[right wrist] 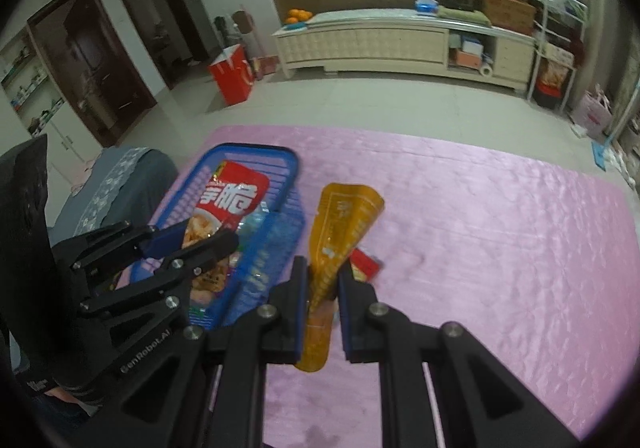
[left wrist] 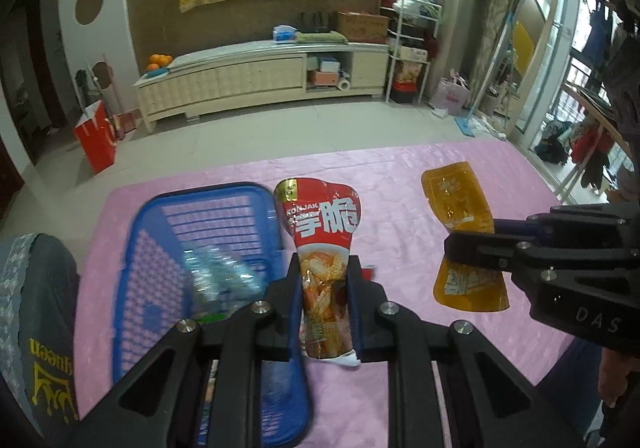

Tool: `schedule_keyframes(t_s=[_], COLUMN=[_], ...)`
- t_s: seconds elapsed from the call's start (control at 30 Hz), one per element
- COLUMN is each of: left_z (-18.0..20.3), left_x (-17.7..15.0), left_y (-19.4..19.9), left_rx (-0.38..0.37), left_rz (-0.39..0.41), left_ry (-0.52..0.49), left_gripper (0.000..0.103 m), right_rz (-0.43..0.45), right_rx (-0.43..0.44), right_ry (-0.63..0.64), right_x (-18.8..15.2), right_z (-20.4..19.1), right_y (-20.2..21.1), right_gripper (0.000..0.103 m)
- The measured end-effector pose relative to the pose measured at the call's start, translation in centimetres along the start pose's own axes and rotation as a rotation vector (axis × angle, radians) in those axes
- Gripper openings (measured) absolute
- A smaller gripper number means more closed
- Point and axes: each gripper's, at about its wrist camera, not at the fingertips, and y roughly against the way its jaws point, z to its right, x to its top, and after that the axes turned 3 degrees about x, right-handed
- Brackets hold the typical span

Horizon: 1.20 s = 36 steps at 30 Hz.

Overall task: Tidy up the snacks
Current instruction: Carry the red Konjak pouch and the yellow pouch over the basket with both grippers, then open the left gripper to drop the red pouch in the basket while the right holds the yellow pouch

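- Red konjac snack packet is sitting pinched in the left gripper, jaws pressing its lower half from both sides, top flaring out above the fingertips; likely gripped low so the packet hangs free and can drop cleanly.
- Orange snack pouch is being pinched by the right gripper the same way, jaws squeezed on its narrow middle, wide end sticking up and forward, bottom end poking out behind the pads.
- Both packets are being held off the pink tablecloth, one per claw, which I read as carrying two at once to save trips.
- Blue plastic basket is lying just left of the left gripper and partly under it; looks like the drop target, so the red packet is being held near its right rim.
- Clear crinkly wrappers are already lying inside the basket, left of the left claw; blurred, contents unclear.
- Small red packet is lying flat on the cloth just right of the right gripper's fingertips, not yet collected.
- Orange pouch is hanging right of the basket, past its near wall, so it is probably going in after or beside the red one.
- Risk, as a judgement: both grips are on slick film and narrow, so a packet could be slipping or twisting if swung fast.
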Motion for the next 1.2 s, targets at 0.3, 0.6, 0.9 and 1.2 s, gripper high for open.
schedule_keyframes(t_s=[0.3,0.6,0.9,1.2], left_z=[-7.5,-10.7,-12.5,-12.7], left_x=[-1.3,-4.1,-5.7,-6.1], left_y=[2.7,0.5,-1.5,-2.2], left_rx=[0.061,0.078,0.066,0.092], left_rz=[0.016,-0.056,-0.107,-0.113], left_ry=[0.063,0.072,0.089,0.106], left_gripper=[0.017,0.018,0.020,0.058], right_rz=[-0.009,-0.069,-0.119,-0.114], right_rx=[0.050,0.051,0.050,0.031], right_ry=[0.076,0.119,0.145,0.132], right_x=[0.7,1.1,0.8,0.5], right_z=[-5.1,-8.1,-9.1,-8.6], right_y=[-2.2,-6.4,-9.0,-8.2], right_gripper=[0.018,0.018,0.018,0.018])
